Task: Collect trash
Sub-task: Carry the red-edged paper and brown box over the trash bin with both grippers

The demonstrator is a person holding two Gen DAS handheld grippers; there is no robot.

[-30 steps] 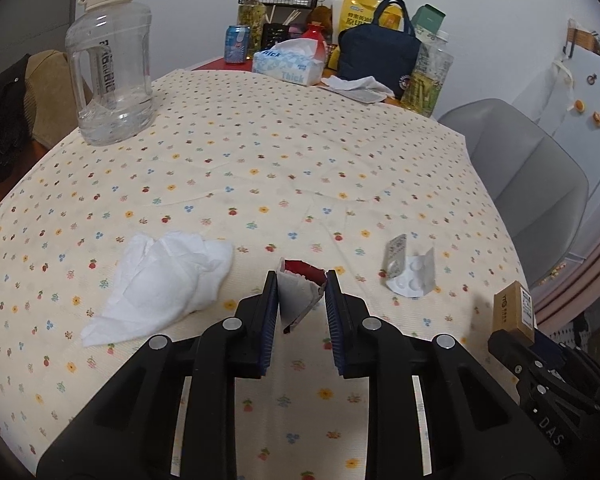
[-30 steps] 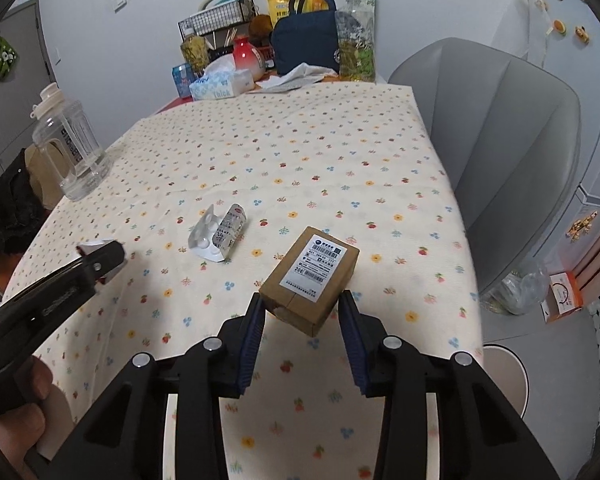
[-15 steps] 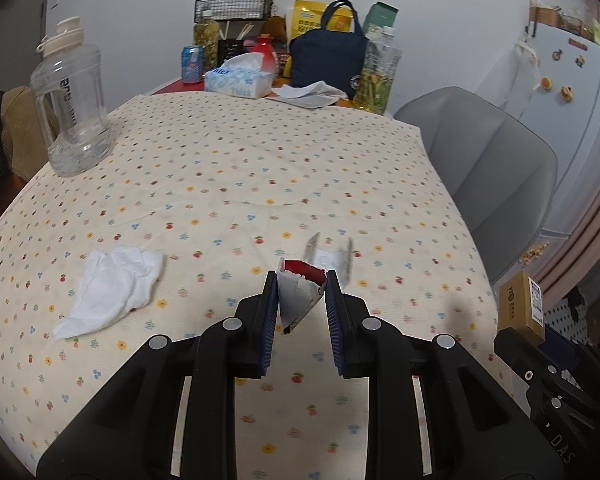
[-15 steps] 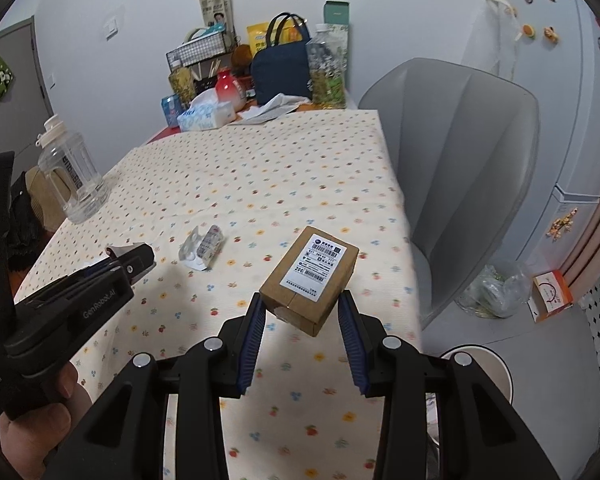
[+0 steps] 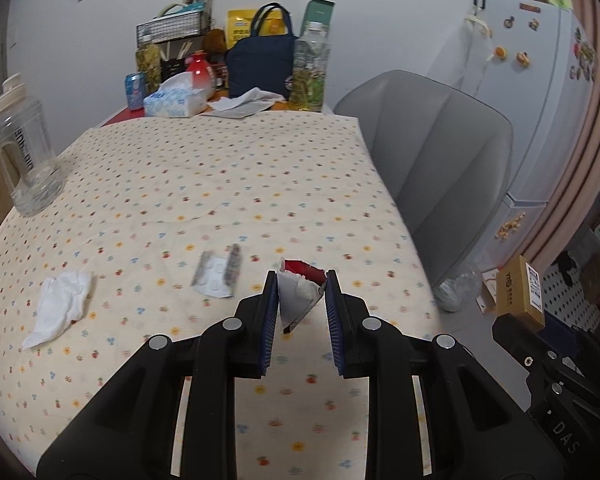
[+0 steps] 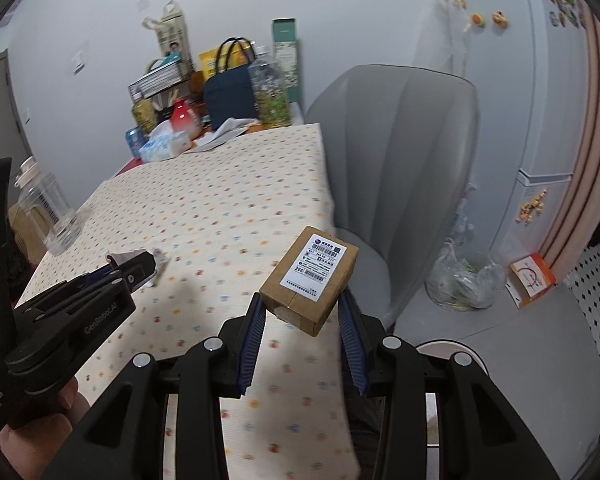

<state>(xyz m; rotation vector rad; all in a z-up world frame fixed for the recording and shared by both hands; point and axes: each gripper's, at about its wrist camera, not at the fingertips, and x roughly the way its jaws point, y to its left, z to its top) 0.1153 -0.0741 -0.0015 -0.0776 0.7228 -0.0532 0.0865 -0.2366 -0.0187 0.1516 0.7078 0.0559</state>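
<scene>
Over the table's (image 5: 220, 184) right edge, the right gripper (image 6: 302, 332) is pinching a cardboard box (image 6: 310, 278) between its jaws, holding it clear of the cloth. Nearer the front edge, the left gripper (image 5: 302, 312) is clamping a torn red-and-white wrapper (image 5: 300, 290). A blister pack (image 5: 218, 276) is lying just beside it on the table, and a crumpled tissue (image 5: 60, 304) is lying toward the front left corner.

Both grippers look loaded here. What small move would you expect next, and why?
Probably carry both on rightward, off the table edge toward the floor. The left gripper is clamped on a torn wrapper, the right gripper on a small cardboard box already past the tablecloth. A round white rim below may be a bin.
</scene>
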